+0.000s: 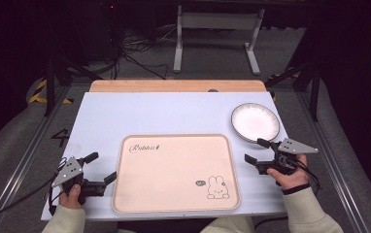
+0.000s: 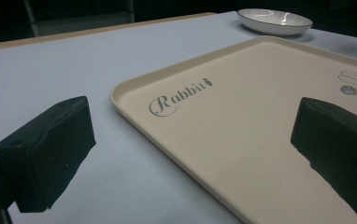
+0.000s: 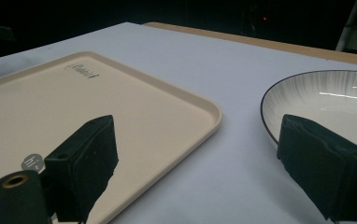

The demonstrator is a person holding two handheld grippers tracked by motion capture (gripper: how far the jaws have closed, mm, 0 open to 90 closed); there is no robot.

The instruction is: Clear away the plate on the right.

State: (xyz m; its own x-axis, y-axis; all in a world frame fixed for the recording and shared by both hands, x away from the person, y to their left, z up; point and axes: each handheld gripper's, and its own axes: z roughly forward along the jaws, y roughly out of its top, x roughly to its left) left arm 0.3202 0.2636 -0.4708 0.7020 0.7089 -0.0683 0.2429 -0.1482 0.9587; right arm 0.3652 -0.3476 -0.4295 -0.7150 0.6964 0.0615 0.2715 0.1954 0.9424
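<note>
Both the left gripper (image 1: pixel 100 167) and right gripper (image 1: pixel 255 150) are waiting with jaws wide open and empty, so probably nothing has started; next, the right likely reaches the white plate (image 1: pixel 255 121) beside the rabbit tray (image 1: pixel 174 204) on the bench (image 1: pixel 149 111).

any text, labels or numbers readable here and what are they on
"Rabbit" in script, with a small carrot mark after it, on the far left corner of the beige tray.
"hi~", a small grey round speech bubble printed on the tray, beside the rabbit drawing.
"4" marked on the floor left of the table.
The plate bears no text.
</note>
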